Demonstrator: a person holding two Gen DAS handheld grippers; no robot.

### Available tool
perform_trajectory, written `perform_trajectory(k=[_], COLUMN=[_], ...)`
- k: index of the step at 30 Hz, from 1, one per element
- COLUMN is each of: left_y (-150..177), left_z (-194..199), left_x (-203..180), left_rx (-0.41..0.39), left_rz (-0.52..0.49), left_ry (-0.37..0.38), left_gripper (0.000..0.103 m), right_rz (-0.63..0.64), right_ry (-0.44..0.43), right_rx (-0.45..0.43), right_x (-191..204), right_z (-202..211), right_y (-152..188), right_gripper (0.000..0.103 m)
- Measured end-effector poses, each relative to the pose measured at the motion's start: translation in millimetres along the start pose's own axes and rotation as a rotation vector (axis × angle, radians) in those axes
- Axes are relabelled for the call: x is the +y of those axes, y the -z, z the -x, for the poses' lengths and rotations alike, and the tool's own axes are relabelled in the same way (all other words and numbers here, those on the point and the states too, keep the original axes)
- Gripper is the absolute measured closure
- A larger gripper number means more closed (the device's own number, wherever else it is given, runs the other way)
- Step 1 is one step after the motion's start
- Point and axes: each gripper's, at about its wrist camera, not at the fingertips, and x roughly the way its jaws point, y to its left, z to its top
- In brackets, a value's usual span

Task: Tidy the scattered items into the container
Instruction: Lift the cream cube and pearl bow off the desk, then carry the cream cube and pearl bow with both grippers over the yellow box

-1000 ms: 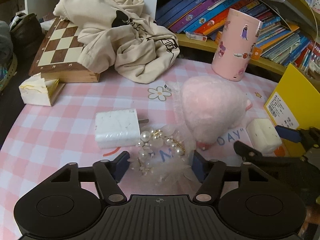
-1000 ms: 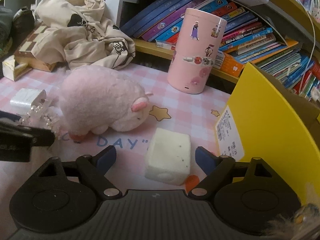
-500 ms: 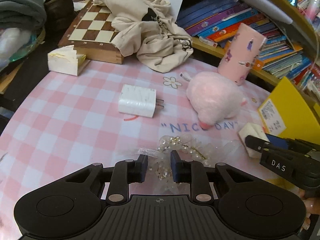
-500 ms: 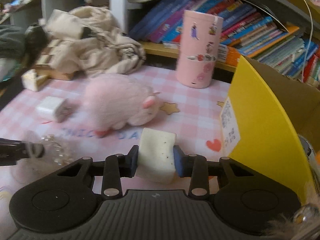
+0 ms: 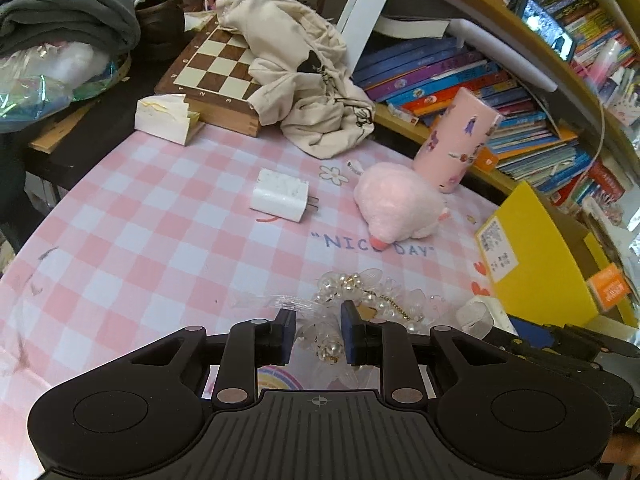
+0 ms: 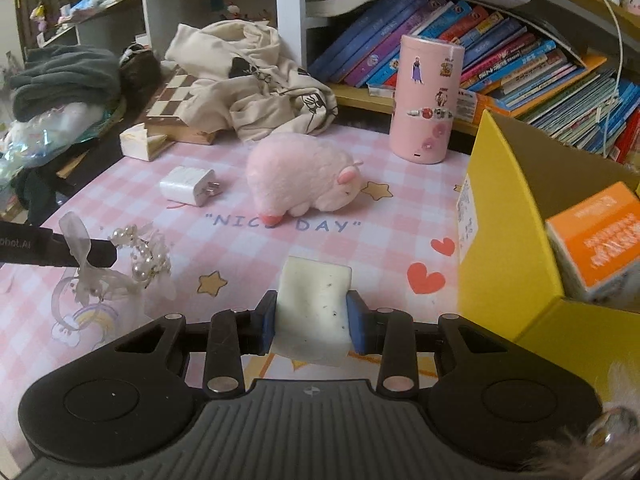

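My left gripper (image 5: 318, 334) is shut on a pearl hair accessory (image 5: 360, 296) with clear petals and holds it above the pink checked cloth (image 5: 160, 232); it also shows in the right wrist view (image 6: 140, 256). My right gripper (image 6: 312, 322) is shut on a white speckled block (image 6: 314, 308), lifted off the cloth, left of the yellow box (image 6: 512, 248). The box (image 5: 532, 264) is open, with an orange pack (image 6: 596, 244) inside. A white charger (image 5: 280, 196) and a pink plush toy (image 5: 396, 202) lie on the cloth.
A pink sticker-covered tin (image 6: 426, 100) stands at the back by rows of books (image 6: 500, 60). A beige garment (image 5: 304, 88) lies over a chessboard (image 5: 208, 72). A torn white box (image 5: 164, 118) sits at the cloth's far left edge.
Both grippers closed: left on the pearl accessory, right on the white block. Both then lifted and pulled back from the cloth, and the right one moved nearer the yellow box.
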Motion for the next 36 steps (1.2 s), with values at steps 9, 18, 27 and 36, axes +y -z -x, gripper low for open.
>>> perform_trajectory(k=[9,18,27,36], left_y=[11,17,25,43], left_z=[29,61,65,74], left_x=[-8,-19,-21,-15], left_rx=[-0.038,-0.104,-0.112,-0.106], left_rz=[0.002,-0.011,-0.035,-0.031], left_ry=[0.042,0.072,0.046,-0.030], left_gripper=[0.081,0.097,0.103,0.051], right_rz=[0.019,0.005,-0.009,-0.005], right_ry=[0.001,-0.024,-0.029,-0.019], right_rx=[0.001,-0.028,-0.041,-0.039], right_x=[1,5,9,9], right_z=[30,62,83,88], right_y=[15,24,35,41], right_gripper=[0.070,0.070,0.070,0.070])
